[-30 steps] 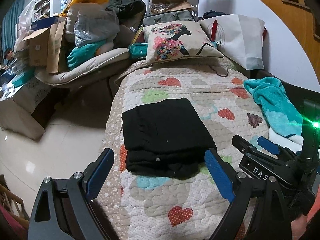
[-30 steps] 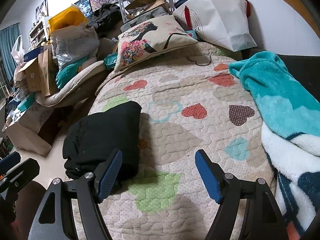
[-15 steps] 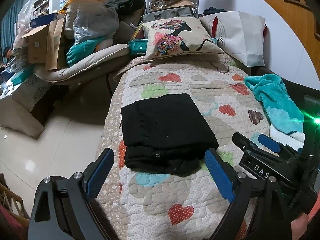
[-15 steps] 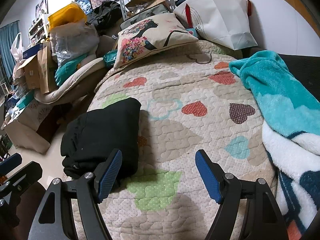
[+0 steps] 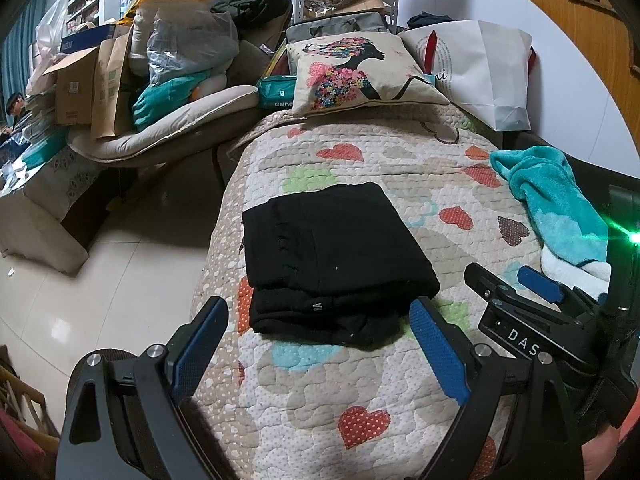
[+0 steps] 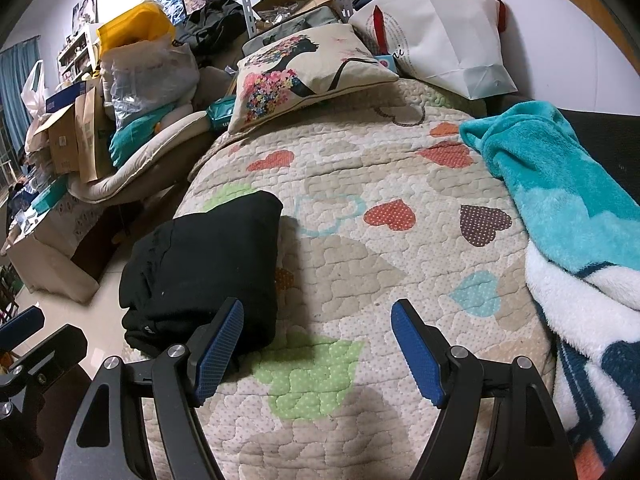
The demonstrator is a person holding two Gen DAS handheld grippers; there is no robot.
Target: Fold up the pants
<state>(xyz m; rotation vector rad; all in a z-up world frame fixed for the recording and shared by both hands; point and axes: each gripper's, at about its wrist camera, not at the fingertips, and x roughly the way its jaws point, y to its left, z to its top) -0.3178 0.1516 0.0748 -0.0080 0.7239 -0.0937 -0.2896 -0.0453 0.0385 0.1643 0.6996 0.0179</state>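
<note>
Left wrist view shows the black pants (image 5: 336, 264) already folded into a compact stack on the heart-print quilt (image 5: 360, 392), both the left gripper (image 5: 320, 344) and right gripper (image 6: 318, 348) hanging released and empty, so folding looks finished and at most a tidying press remains.

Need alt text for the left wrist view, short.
Black pants lie folded into a compact rectangle on a heart-patterned quilt, just beyond the open, empty left gripper. The right gripper shows at the right edge, in front of a teal blanket; a floral pillow and a white bag sit at the bed's far end.
</note>
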